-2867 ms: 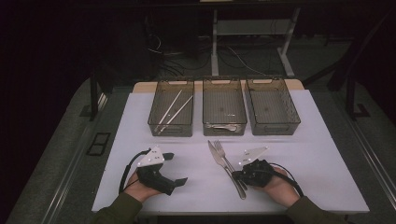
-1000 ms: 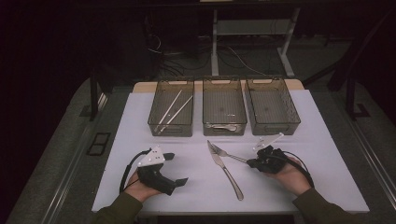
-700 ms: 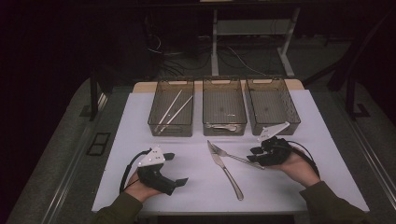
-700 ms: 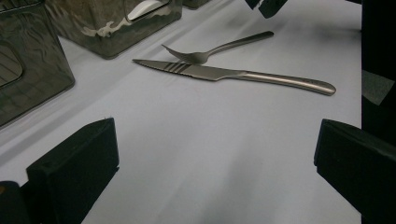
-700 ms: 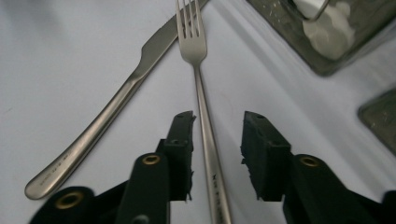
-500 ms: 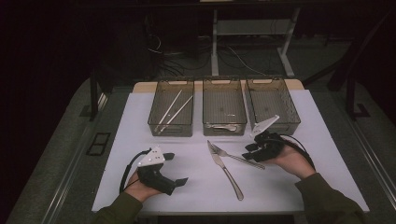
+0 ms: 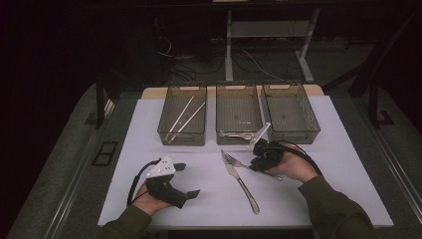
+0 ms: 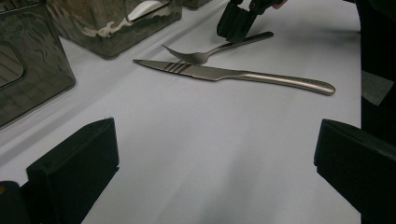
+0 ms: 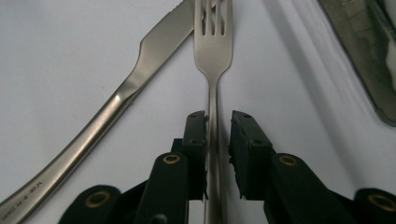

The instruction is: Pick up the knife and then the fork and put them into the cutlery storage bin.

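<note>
R gripper is straddling the fork handle at frame centre, jaws narrowly spread, not yet pinching. Next: squeeze, lift toward bins. L gripper is idling wide open, lower left.

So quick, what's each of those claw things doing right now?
Left gripper: open, holding nothing.
Right gripper: jaws astride the fork handle, a gap still showing, so not yet shut on it.

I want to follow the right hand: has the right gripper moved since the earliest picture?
Yes. The right gripper has moved away from the person, toward the middle bin, and now straddles the fork handle.
</note>
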### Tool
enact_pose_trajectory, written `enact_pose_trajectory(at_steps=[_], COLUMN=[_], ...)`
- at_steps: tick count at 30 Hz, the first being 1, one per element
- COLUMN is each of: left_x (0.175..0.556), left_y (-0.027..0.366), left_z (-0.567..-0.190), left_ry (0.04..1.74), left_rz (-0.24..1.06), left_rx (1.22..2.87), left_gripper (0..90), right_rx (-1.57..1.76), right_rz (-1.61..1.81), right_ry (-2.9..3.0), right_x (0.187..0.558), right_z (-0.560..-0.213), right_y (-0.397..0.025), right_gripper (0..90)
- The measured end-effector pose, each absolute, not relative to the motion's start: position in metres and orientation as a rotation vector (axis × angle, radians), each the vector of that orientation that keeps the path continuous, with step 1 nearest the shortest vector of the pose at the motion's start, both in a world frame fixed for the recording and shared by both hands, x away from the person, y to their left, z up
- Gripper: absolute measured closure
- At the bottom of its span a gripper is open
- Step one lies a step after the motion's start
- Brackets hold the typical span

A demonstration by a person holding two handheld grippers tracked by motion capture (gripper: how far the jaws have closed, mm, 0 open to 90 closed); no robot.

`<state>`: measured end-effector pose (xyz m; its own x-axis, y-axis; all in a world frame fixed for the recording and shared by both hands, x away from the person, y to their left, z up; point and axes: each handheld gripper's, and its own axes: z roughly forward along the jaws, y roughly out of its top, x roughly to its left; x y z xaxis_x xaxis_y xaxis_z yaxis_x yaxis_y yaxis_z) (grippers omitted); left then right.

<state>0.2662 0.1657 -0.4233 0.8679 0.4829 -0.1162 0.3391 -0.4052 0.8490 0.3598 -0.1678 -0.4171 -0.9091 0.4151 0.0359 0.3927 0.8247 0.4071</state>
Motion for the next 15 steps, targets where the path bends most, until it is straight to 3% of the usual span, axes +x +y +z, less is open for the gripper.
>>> enact_pose_trajectory(at_steps=[15], left_x=[0.2663], left_y=[0.1649], left_z=[-0.4238], left_ry=[0.591], left_rz=[0.176], left_rx=[2.039], left_gripper=[0.0], right_rx=[0.612], right_rz=[0.562], right_ry=[2.969], right_x=[0.3604], right_z=[-0.4245], right_y=[-0.1572], right_gripper=[82.5])
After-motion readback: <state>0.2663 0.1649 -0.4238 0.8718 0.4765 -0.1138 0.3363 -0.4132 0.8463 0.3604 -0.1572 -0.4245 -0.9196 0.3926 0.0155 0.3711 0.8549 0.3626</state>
